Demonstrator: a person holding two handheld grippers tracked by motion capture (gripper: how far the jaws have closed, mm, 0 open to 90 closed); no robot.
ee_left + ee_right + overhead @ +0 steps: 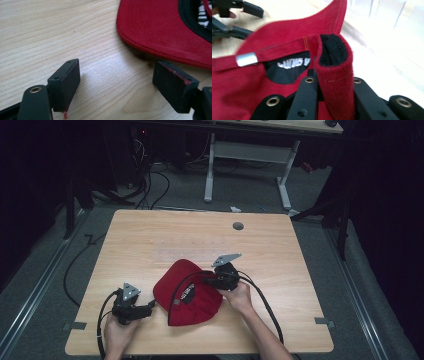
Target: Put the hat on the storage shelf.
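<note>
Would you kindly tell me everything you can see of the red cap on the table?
The red cap is cloth, with a black inner band and a black label bearing white lettering. It lies on the wooden table, inside facing up, near the front edge. A red back strap carries a silver metal clasp. The right gripper is shut on a folded piece of its rear edge. The left gripper stands open just short of the brim, not touching it.

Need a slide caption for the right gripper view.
Right tongs clamp a folded edge of the red fabric cap; left tongs wait on the wooden table.
</note>
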